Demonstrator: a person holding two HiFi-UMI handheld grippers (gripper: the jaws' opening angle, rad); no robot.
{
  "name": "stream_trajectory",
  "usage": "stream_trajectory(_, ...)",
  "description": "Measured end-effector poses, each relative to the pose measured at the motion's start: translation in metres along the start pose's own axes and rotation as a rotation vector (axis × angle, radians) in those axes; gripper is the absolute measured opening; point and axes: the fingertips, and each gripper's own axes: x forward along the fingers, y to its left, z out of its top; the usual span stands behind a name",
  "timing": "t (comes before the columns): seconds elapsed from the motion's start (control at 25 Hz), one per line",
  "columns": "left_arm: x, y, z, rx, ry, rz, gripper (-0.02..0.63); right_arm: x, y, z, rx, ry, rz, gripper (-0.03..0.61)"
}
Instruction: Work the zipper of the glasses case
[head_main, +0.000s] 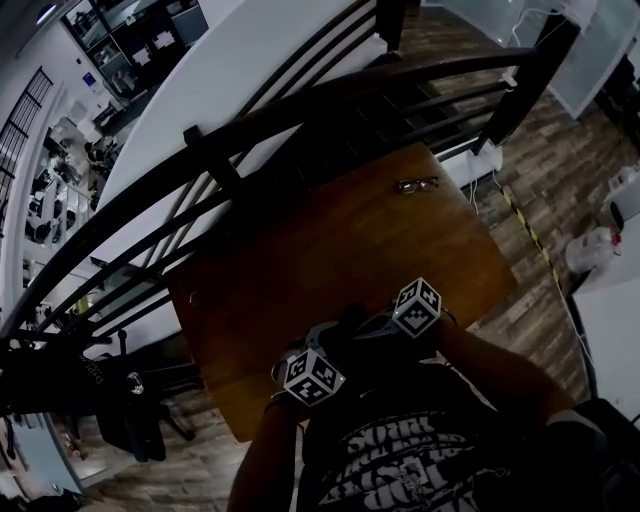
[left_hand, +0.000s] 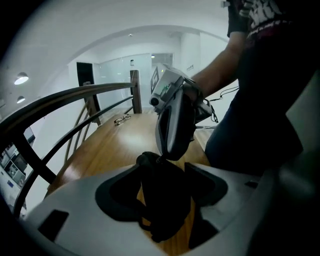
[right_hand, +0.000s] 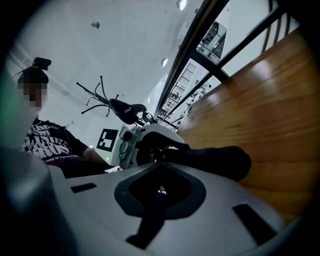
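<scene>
Between two grippers, low in the head view: a case with nothing bracing it

Down at the lower middle of the head view, the black soft glasses case (right_hand: 220, 162) sits over the near edge of the brown wooden tabletop (head_main: 300, 260); whether it rests on the wood I cannot tell. In the left gripper view it runs up the centre of the frame, inside the left gripper (left_hand: 163, 172). That gripper's jaws stand released: slivers of wood show on either side between pads and case, so nothing presses on it. The right gripper (right_hand: 163, 162) comes in from the upper centre of that view. Its jaws are clenched on the case's top end, seemingly at the zipper pull, though the pull is too small to make out.

The likely trouble is that, with the body unbraced, a tug along the zipper would drag the whole case rather than move the slider. So thin a pinch could also slip off. The left jaws probably need to close on the body first. The wire-framed glasses (head_main: 417, 184) lie well apart, at the tabletop's upper right, out of harm
</scene>
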Motion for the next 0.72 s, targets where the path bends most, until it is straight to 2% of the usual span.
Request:
stream_trajectory(0.16,0.007,0.002,-0.016,-0.042,0.035,-0.004,0.272,0.003,-0.021,-0.006,-0.015,0.054,-0.104,-0.002)
stream_trajectory(0.48,0.004,0.008,-0.023,-0.129,0.017,-0.010,0.265,0.001,-0.048,-0.002,-0.098,0.179,-0.240,-0.002)
stream_trajectory(0.72,-0.009,0.019,-0.024,-0.162,0.013,0.000,0.264,-0.004,-0.068,0.010,-0.088,0.233,-0.287,-0.002)
